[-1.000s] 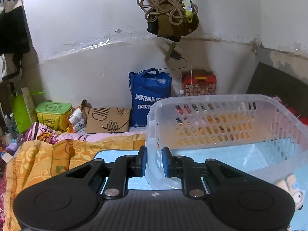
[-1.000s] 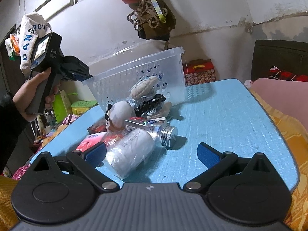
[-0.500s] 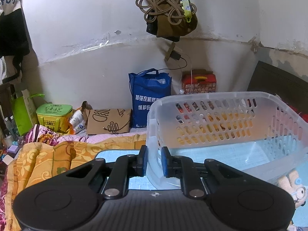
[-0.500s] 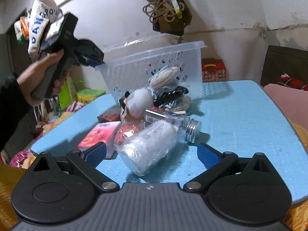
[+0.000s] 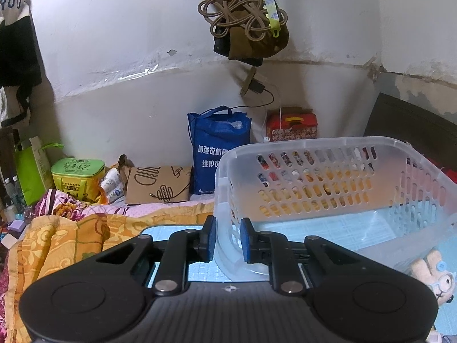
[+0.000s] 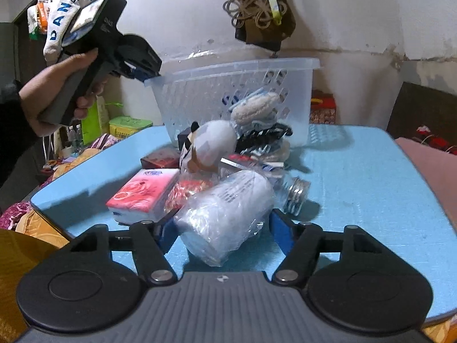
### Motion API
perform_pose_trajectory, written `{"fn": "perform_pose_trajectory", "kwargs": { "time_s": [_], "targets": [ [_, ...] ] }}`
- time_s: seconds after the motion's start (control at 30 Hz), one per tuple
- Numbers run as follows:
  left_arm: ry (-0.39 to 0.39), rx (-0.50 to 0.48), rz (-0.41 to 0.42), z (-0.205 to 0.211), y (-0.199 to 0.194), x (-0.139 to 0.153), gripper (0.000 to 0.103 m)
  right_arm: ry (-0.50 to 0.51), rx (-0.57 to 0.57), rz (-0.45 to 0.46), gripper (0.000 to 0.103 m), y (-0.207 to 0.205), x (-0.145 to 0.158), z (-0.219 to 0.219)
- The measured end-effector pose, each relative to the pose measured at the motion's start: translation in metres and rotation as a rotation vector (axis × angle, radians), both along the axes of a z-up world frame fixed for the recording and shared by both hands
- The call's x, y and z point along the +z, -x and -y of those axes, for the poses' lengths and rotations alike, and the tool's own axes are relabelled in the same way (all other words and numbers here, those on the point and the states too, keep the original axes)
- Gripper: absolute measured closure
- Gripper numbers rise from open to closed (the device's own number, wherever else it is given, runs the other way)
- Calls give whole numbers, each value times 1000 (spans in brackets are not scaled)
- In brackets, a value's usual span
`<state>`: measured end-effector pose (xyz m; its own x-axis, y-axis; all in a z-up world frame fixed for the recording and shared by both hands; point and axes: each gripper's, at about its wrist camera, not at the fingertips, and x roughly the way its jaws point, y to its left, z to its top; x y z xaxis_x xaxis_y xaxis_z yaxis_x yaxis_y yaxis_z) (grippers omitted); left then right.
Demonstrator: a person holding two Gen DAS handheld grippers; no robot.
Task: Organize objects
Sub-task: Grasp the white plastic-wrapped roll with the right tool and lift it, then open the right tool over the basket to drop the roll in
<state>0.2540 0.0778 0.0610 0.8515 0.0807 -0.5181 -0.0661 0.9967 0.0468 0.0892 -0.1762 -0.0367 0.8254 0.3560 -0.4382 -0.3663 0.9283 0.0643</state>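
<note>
Left gripper clamped on near wall of clear basket, basket tilted on blue table, right gripper closing around plastic-wrapped white bottle lying at front of clutter pile, pads not clearly pressing

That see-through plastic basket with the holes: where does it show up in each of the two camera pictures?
Left wrist view: the basket fills the middle right, its near wall pinched by the left gripper.
Right wrist view: the basket is upper centre, behind the pile.
Shared landmark: the knotted cord hanging on the wall.

left gripper: fingers clamped, raised | right gripper: fingers closing
</note>
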Motion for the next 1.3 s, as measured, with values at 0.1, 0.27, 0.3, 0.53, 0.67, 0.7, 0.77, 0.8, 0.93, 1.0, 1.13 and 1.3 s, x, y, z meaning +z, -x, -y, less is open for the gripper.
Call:
{"fn": "perform_pose_trajectory", "kwargs": {
  "time_s": [0.1,0.27,0.3,0.53,0.67,0.7,0.77,0.8,0.93,1.0,1.13,1.3],
  "targets": [
    [3,1,-2,0,0,0,82,-5,-5,24,35,7,9,6],
    [7,0,-3,0,0,0,82,12,-23,34,37,11,16,13],
    [11,0,-3,-1,1,0,82,1,-25,31,37,11,18,16],
    [18,-3,-5,-2,0,0,82,-24,-18,65,39,10,35,19],
    [24,-6,-7,-3,0,0,82,-41,-7,102,39,4,52,22],
    [24,-6,-7,-3,0,0,82,-47,-9,114,39,1,58,24],
    [21,-6,-7,-3,0,0,82,-69,-7,135,39,-10,73,27],
    [23,-6,-7,-3,0,0,82,-83,-6,144,39,-16,81,28],
    [33,-7,-7,-3,-1,-1,82,-91,10,174,39,-57,113,19],
    [32,-7,-7,-3,-1,0,82,-78,20,182,39,-85,131,9],
    [32,-8,-8,-4,-1,-1,82,-24,29,141,39,-148,158,-19],
    [35,-9,-8,-4,-3,0,81,22,40,66,39,-198,154,-45]
  ]
}}
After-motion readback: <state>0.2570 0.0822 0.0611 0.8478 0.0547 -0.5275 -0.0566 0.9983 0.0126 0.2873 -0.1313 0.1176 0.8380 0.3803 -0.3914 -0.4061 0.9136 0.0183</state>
